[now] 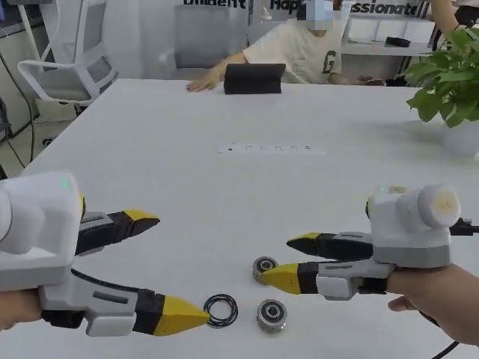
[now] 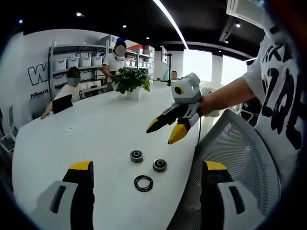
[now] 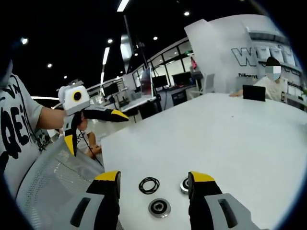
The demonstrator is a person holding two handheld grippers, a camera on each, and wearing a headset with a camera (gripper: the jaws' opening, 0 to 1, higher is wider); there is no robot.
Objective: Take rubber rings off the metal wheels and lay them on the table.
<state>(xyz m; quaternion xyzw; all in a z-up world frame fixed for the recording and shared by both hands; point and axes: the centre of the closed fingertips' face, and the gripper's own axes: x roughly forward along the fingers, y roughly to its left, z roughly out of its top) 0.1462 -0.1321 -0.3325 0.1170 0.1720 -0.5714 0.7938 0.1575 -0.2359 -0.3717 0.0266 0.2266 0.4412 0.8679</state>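
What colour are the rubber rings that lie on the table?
Black; the rubber rings show best in the head view.

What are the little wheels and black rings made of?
The near wheel and far wheel look like metal: silvery grey with a slight shine. The rings look like rubber: thin, dull black loops lying flat, though that's a guess.

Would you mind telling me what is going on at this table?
A person holds a gripper in each hand above a white table. The left gripper and right gripper are both open and hold nothing. Two metal wheels sit between them, and loose black rubber rings lie on the table beside the wheels.
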